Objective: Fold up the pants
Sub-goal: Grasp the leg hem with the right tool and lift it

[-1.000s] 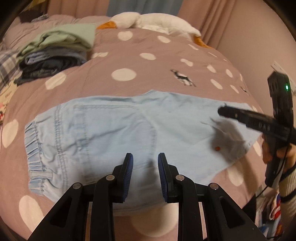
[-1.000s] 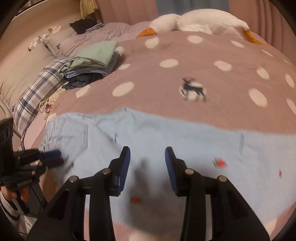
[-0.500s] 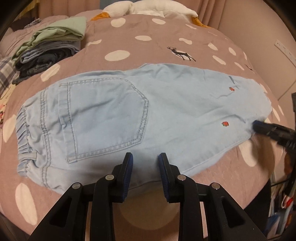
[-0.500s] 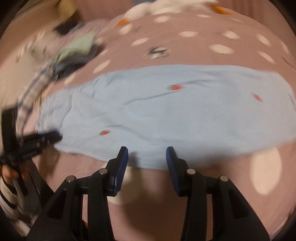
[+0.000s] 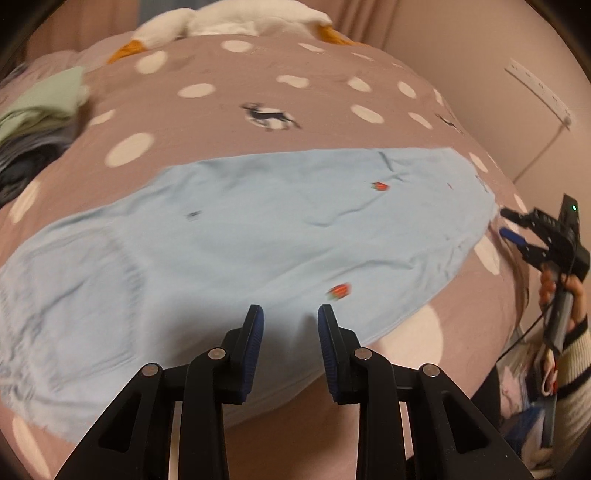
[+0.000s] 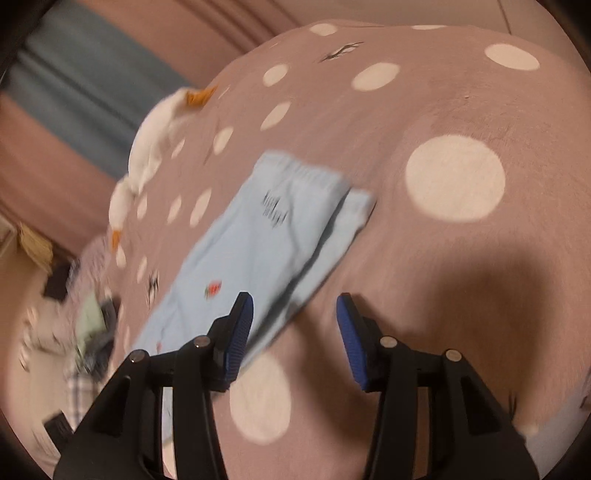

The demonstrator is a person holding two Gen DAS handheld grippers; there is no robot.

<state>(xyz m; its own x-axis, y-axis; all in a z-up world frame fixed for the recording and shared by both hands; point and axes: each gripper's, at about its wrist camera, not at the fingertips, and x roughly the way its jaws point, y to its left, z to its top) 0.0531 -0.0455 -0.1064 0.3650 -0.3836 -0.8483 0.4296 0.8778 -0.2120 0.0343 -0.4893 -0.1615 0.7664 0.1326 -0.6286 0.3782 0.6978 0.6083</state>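
L gripper (image 5: 290,328): jaws a narrow gap apart, nothing between the blue pads, hanging above the near edge of the pants (image 5: 258,240) w/o touching them; R gripper (image 6: 293,325): jaws clearly wider than the L pair and have just been opening, nothing between them, only bedspread (image 6: 443,295) showing in the gap; its L finger (image 6: 238,339) sits over the near edge of the pants (image 6: 258,251) in that view, contact can't be told through the blur; from the L cam the R gripper (image 5: 511,225) shows at the far right, just beside the hem end of the pants, held in a hand (image 5: 565,291) w/ a striped sleeve (image 5: 576,354), jaws apart, empty, a green light on its body; pants are light blue, spread flat across the pink bedspread w/ white dots, waist end toward the L of the L view, leg end toward the R; small red strawberry-like marks (image 5: 380,185) on the cloth; in the R view the hem end shows gathered elastic and a short line of dark writing (image 6: 275,210), too blurred to read; a deer print (image 5: 271,116) on the bedspread beyond the pants; no brand or label legible anywhere; no containers seen, but a pile of folded clothes (image 5: 40,110) sits at the L edge of the bed, green piece on top; a white plush goose (image 5: 229,22) lies at the far end of the bed.
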